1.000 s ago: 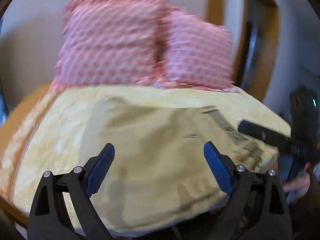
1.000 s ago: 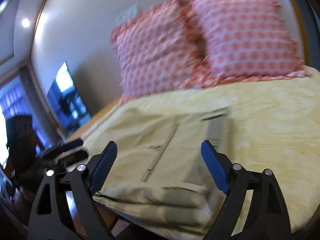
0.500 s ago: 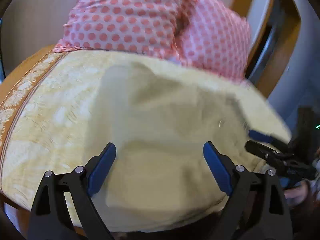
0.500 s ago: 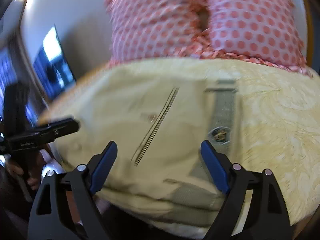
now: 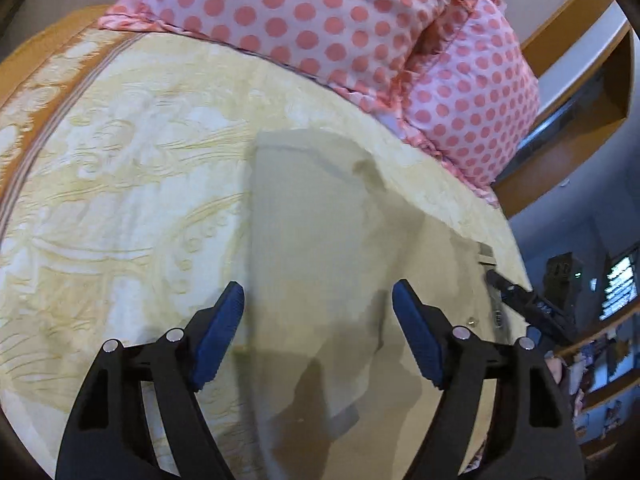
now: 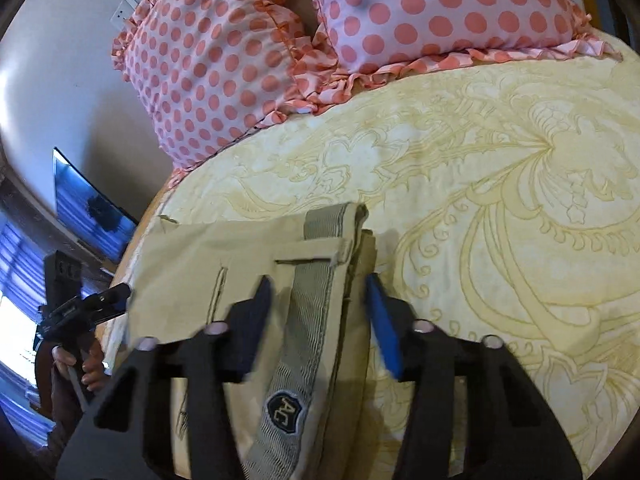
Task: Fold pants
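Both tools hang spread above the khaki pants [image 5: 320, 248] on the bed [image 5: 120, 200], gripping nothing. Left tool [image 5: 318, 336] straddles plain cloth; right tool [image 6: 320, 320], partly narrowed, straddles the grey waistband [image 6: 308, 320]. Beyond both tools lie polka-dot pillows [image 6: 400, 12].

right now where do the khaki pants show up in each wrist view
Left wrist view: the pants fill the lower centre, running up between the open left gripper fingers toward the pillows.
Right wrist view: the pants lie lower left of centre, the grey waistband passing between the right gripper fingers.
Shared landmark: the pink polka-dot pillows along the top of both views, on the yellow bedspread.
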{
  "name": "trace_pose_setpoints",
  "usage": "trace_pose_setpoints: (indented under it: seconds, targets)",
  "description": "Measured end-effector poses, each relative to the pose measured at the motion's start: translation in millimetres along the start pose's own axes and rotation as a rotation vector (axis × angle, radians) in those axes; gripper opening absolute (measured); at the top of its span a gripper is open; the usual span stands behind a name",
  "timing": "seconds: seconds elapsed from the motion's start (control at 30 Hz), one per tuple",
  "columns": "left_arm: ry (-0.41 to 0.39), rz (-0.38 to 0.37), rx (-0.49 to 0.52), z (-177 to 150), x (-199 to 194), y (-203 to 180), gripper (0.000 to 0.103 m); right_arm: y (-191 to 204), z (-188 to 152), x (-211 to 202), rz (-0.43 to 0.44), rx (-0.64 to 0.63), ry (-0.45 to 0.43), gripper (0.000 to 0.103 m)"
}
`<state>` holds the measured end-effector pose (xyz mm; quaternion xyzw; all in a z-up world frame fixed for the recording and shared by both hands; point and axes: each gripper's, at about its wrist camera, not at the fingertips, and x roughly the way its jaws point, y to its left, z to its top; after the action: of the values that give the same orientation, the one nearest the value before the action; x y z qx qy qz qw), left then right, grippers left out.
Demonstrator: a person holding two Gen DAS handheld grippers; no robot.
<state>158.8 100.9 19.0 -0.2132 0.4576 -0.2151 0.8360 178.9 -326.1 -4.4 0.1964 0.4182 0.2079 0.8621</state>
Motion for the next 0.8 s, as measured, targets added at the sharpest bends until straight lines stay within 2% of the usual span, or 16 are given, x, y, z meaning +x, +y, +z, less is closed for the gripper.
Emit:
trace_pose_setpoints:
  seconds: [0.1, 0.13, 0.17, 0.2, 0.27, 0.3, 0.4, 0.43, 0.47, 0.5, 0.57, 0.7, 0.8]
  targets:
    - [0.012, -0.017, 0.013, 3.9, 7.4, -1.2, 0.077, -10.8, -1.7, -3.3, 0.045, 0.046, -0.007, 0.040]
    - [0.014, -0.031, 0.002, 7.0, 9.4, 0.0, 0.077, -14.5, -0.7, -2.8, 0.058, 0.061, -0.006, 0.034]
    - [0.015, -0.046, -0.011, 9.6, 10.7, 2.1, 0.068, -15.6, 0.1, -1.9, 0.070, 0.065, -0.002, 0.026]
    - [0.020, -0.062, -0.036, 12.2, 12.5, 7.0, 0.056, -16.2, 0.7, -1.5, 0.092, 0.066, 0.001, 0.023]
    - [0.031, -0.095, -0.077, 16.1, 15.5, 16.2, 0.051, -20.5, 1.8, 1.0, 0.119, 0.083, 0.011, 0.026]
    - [0.033, -0.129, -0.108, 17.5, 15.8, 22.7, 0.051, -22.5, 3.2, 1.9, 0.125, 0.097, 0.013, 0.027]
    - [0.036, -0.164, -0.141, 20.7, 17.3, 28.2, 0.051, -21.4, 7.5, 4.5, 0.141, 0.098, 0.023, 0.032]
    - [0.035, -0.160, -0.133, 21.0, 18.1, 26.7, 0.051, -19.3, 7.8, 6.3, 0.143, 0.083, 0.028, 0.031]
    - [0.035, -0.137, -0.115, 20.6, 19.0, 23.5, 0.041, -17.8, 7.8, 7.9, 0.146, 0.068, 0.035, 0.022]
    - [0.039, -0.122, -0.100, 20.2, 20.2, 21.0, 0.028, -17.5, 7.5, 10.5, 0.168, 0.063, 0.052, 0.021]
    - [0.028, -0.125, -0.068, 19.3, 17.6, 14.9, 0.016, -20.1, 6.4, 8.3, 0.212, 0.075, 0.050, 0.018]
    - [0.005, -0.092, -0.002, 25.2, 11.0, -1.0, 0.013, -17.3, 11.1, 0.2, 0.248, 0.085, 0.035, 0.017]
    - [-0.012, -0.074, 0.044, 40.1, 11.3, -14.6, 0.013, -12.3, 28.6, -3.7, 0.245, 0.060, 0.020, 0.016]
